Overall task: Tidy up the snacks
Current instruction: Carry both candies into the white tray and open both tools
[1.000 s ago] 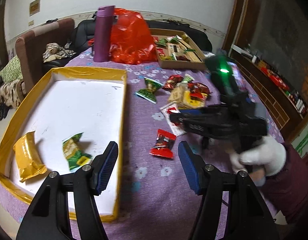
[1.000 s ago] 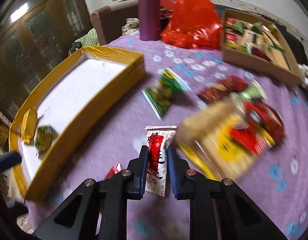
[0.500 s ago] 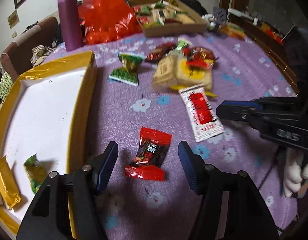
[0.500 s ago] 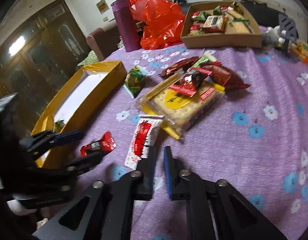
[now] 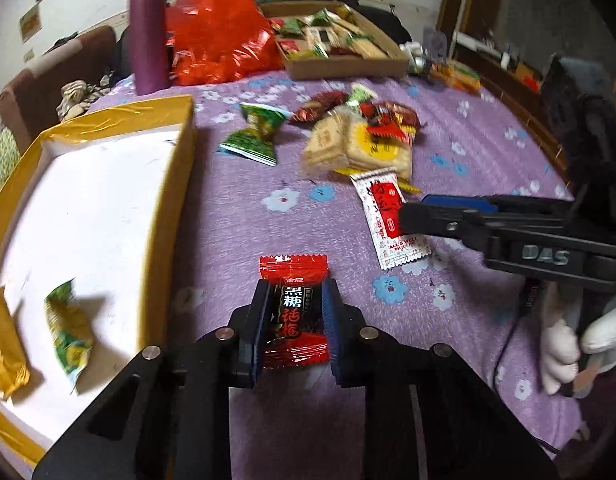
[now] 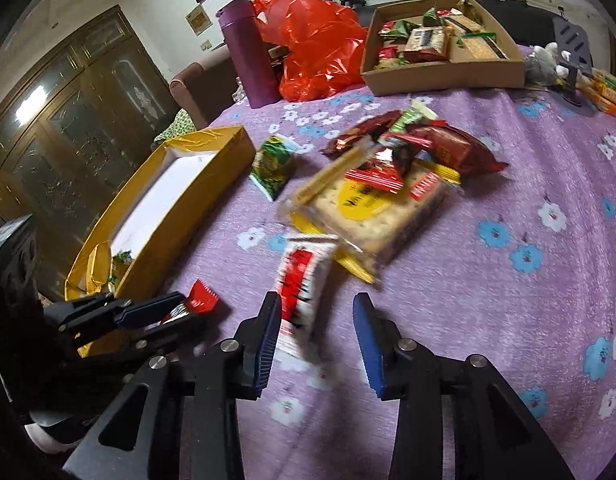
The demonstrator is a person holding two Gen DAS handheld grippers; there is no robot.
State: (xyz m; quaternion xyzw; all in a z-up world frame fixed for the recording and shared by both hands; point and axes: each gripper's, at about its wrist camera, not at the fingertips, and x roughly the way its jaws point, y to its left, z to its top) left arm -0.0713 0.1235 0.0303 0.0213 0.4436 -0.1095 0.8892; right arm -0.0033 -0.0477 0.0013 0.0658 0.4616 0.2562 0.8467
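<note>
The left gripper [image 5: 293, 312] is pinching a red candy packet [image 5: 293, 280] between its pads, just right of the gold-edged tray [image 5: 179, 184]. The right gripper [image 6: 315, 332] is opening, nothing pressed between its jaws, with a white-and-red sachet [image 6: 301, 280] lying against its left finger, farther right of the tray.

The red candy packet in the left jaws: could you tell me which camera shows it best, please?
The left wrist view: the red candy packet sits centred and sharp, its printed face readable between the closed jaws. The right wrist view shows only its red crimped end poking past the left gripper.
</note>
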